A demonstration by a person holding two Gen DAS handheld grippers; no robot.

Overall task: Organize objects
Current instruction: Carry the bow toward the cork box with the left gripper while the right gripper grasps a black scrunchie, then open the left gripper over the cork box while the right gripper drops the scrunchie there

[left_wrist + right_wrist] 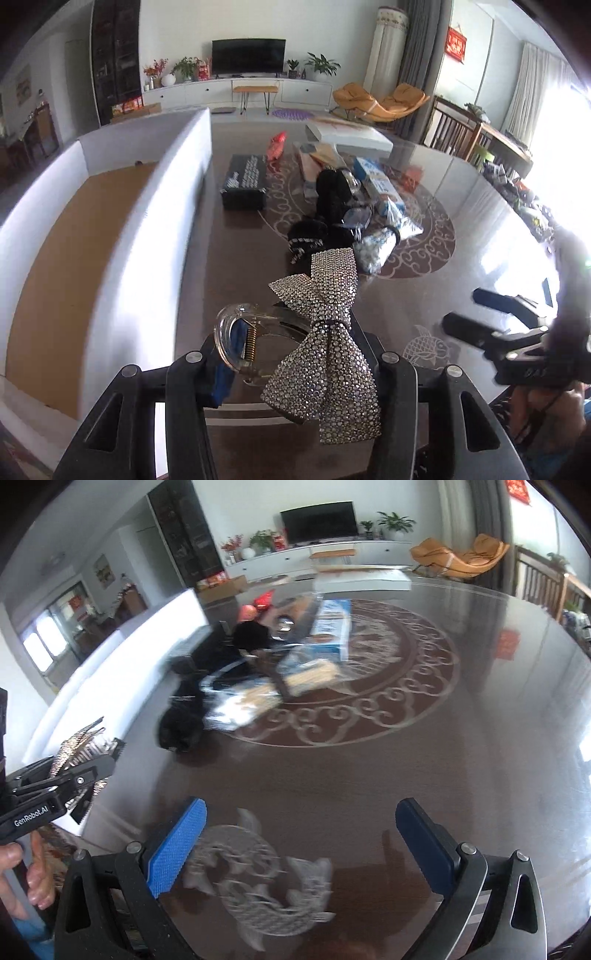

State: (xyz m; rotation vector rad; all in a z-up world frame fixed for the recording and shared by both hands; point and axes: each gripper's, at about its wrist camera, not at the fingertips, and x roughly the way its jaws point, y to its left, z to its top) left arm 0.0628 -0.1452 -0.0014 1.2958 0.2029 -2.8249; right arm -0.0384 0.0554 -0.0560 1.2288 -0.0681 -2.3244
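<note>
rhinestone bow clip (325,332) sits clamped in the left gripper (295,369), its clear plastic clasp pressed between the blue pads, lifted above the dark tabletop (424,288). white-walled box (122,236) with a brown floor stands just to its left. right gripper (299,845) hangs over the fish inlay (258,878) with its jaws wide apart and nothing between them. farther back on the tabletop lie a black box (243,181), black fluffy things (332,199) and blue-and-white packets (380,184), heaped close together.
</note>
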